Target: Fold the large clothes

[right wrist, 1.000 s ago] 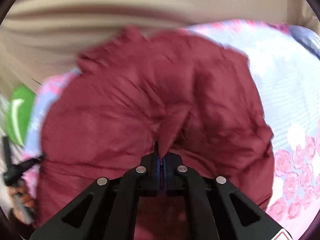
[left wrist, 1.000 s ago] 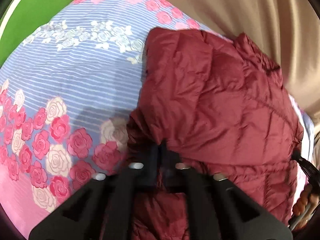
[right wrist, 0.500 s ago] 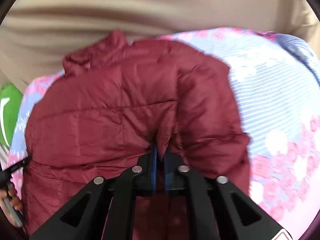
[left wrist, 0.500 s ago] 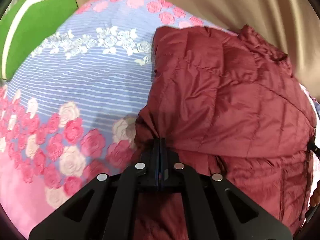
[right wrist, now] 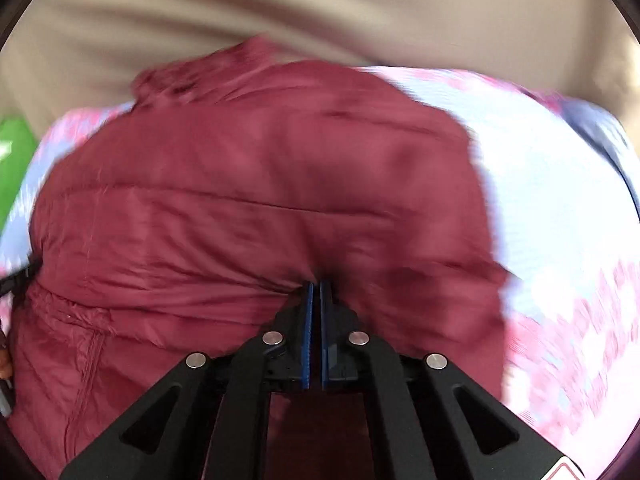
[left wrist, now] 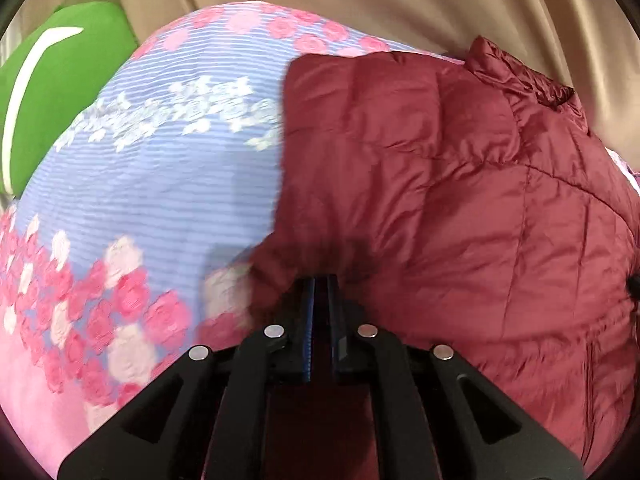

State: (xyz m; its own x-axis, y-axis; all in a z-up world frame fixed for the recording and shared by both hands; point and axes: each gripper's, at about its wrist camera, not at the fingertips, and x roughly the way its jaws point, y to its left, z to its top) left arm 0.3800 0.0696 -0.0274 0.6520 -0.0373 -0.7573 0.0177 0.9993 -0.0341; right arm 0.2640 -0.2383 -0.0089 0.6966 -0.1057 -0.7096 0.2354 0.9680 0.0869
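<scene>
A dark red quilted puffer jacket [left wrist: 460, 200] lies spread on the bed, its collar toward the far side. In the left wrist view my left gripper [left wrist: 320, 280] is shut on the jacket's left edge, the fabric pinched between the blue pads. In the right wrist view the jacket [right wrist: 260, 200] fills the middle, and my right gripper [right wrist: 316, 285] is shut on its near edge. The left gripper's black tip [right wrist: 20, 276] shows at the far left of that view. The jacket's near hem is hidden under both grippers.
The bed has a blue striped sheet with pink and white roses [left wrist: 160, 184], also seen in the right wrist view [right wrist: 560, 220]. A green pillow [left wrist: 52, 92] lies at the far left. A beige curtain [left wrist: 400, 4] hangs behind the bed.
Both grippers have carried the jacket's edge forward and down, and the jacket has flattened and spread out on the sheet. Both stay shut on the fabric.
</scene>
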